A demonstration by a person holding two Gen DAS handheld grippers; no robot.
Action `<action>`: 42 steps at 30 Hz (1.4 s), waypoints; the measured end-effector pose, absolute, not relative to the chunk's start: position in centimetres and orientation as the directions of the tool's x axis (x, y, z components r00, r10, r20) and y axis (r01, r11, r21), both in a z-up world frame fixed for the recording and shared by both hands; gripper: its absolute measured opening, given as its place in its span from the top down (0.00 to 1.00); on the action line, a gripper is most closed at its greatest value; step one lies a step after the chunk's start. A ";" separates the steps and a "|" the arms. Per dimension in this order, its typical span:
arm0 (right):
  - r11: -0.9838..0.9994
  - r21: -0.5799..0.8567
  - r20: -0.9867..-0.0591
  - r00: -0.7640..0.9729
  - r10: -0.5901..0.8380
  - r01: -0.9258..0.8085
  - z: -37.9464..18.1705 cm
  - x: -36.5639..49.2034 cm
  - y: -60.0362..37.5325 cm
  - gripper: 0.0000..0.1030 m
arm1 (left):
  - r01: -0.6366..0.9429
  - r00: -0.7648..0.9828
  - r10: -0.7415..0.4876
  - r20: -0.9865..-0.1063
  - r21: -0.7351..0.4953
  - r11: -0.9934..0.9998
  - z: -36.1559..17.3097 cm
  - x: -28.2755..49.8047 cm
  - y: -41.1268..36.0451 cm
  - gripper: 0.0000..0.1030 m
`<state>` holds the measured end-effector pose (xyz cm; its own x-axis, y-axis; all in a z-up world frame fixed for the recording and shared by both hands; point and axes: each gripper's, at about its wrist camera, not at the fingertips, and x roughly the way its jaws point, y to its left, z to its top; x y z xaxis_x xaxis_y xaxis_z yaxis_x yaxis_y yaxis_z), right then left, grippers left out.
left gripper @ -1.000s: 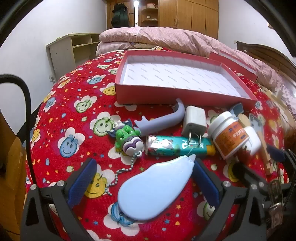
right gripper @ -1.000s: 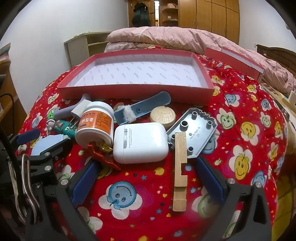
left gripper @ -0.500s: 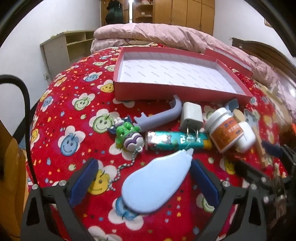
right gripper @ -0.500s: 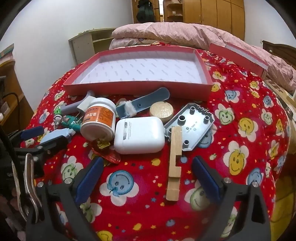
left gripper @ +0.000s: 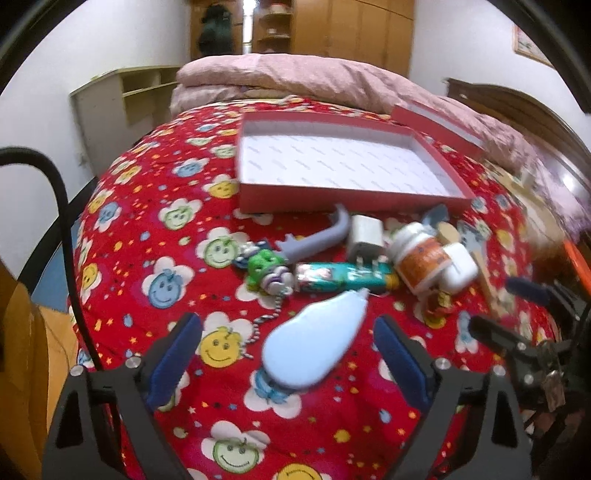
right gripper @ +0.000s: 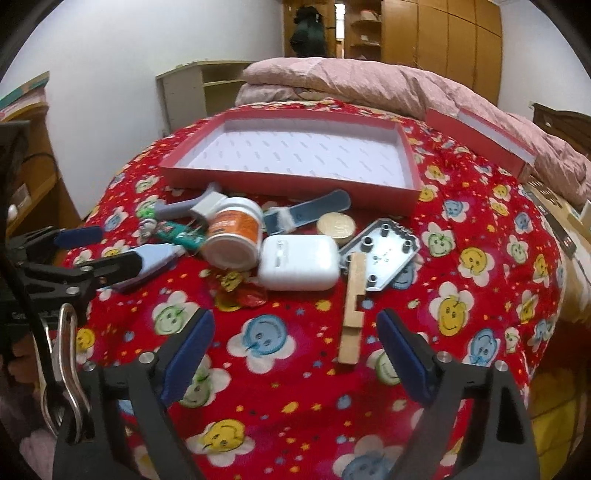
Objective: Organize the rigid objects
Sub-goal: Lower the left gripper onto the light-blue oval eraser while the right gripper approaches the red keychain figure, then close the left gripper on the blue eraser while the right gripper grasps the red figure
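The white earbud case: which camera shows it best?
The right wrist view: the white earbud case lies near the centre, its whole top visible. In the left wrist view it sits far right, partly hidden behind the white jar.

White walls [right gripper: 110,55] close the room. A bed [left gripper: 122,236] under a red smiley-flower cover fills the middle, a pink quilt [right gripper: 351,81] folded at its far end. Wooden wardrobes [right gripper: 443,40] line the back wall, a dark coat [right gripper: 306,31] hanging beside them. A pale open shelf [left gripper: 122,96] stands left; a dark wooden headboard [left gripper: 517,110] right
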<state>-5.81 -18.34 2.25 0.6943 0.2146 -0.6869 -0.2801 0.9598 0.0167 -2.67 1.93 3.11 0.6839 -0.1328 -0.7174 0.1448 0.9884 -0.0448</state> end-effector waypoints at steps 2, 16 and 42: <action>0.953 0.033 -0.690 0.682 0.241 -0.302 2.0 -5.8 -18.0 0.17 | 0.173 0.680 -0.149 -0.718 -0.040 0.984 3.3 -2.8 1.6 0.10; 0.945 0.064 -0.712 0.648 0.269 -0.322 1.2 -4.4 -16.6 0.26 | 0.178 0.633 -0.137 -0.762 -0.029 0.984 1.3 -2.0 0.8 0.27; 0.952 0.056 -0.745 0.622 0.240 -0.301 1.0 -2.1 -15.1 0.66 | 0.230 0.632 -0.190 -0.751 -0.052 0.972 1.5 -2.3 0.8 0.46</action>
